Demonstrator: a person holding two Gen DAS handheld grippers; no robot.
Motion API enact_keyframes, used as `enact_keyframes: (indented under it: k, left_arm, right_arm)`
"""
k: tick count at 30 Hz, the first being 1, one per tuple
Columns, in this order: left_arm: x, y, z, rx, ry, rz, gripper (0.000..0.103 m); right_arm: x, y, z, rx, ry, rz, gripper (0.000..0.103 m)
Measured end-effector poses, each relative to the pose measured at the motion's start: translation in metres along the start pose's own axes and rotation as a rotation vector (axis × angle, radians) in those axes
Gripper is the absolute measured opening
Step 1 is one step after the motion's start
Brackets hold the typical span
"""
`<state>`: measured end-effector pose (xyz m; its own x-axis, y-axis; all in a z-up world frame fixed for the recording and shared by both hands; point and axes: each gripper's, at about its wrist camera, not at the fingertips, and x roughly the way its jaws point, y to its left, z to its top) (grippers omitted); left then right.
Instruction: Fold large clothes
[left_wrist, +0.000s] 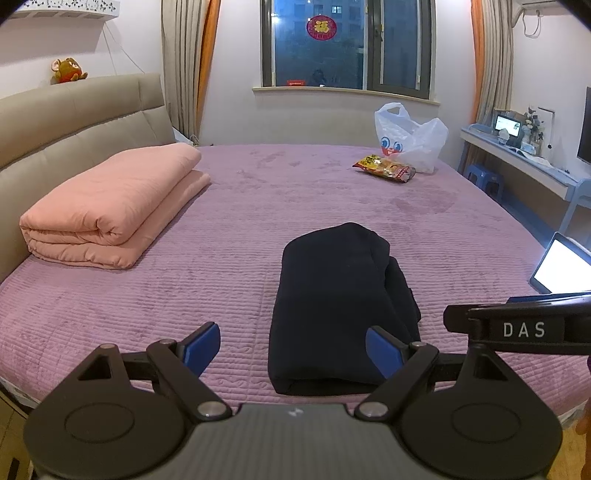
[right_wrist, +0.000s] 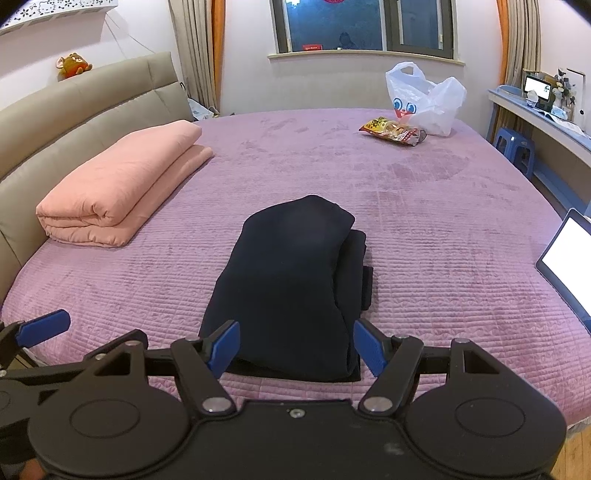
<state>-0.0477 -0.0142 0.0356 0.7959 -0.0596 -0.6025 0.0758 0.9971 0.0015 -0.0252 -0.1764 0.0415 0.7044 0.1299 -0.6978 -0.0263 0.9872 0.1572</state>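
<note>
Bed (left_wrist: 229, 236): wide, purple, bearing all. Garment (left_wrist: 332, 310): dark, already folded into a compact bundle near the front edge, so folding looks done, little left but perhaps tidying. Left tool (left_wrist: 293, 349) and right tool (right_wrist: 295, 349): both spread wide, holding nothing, just short of it.

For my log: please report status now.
Left gripper open, right gripper open, both empty. Dark garment folded on bed. Nothing in the way.
</note>
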Motion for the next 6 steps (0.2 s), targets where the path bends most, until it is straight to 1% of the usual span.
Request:
enact_keyframes:
  k: [2, 6]
  left_arm:
    - [-0.0005, -0.0002, -0.0008, 0.002, -0.005, 0.004, 0.088]
    - [-0.0048, -0.0009, -0.0024, 0.024, -0.051, 0.028, 0.087]
  right_arm:
    - [0.0000, -0.0003, -0.0007, 0.000, 0.000, 0.001, 0.081]
    - [0.0016, 0.0002, -0.0005, 0.000, 0.003, 0.000, 0.081]
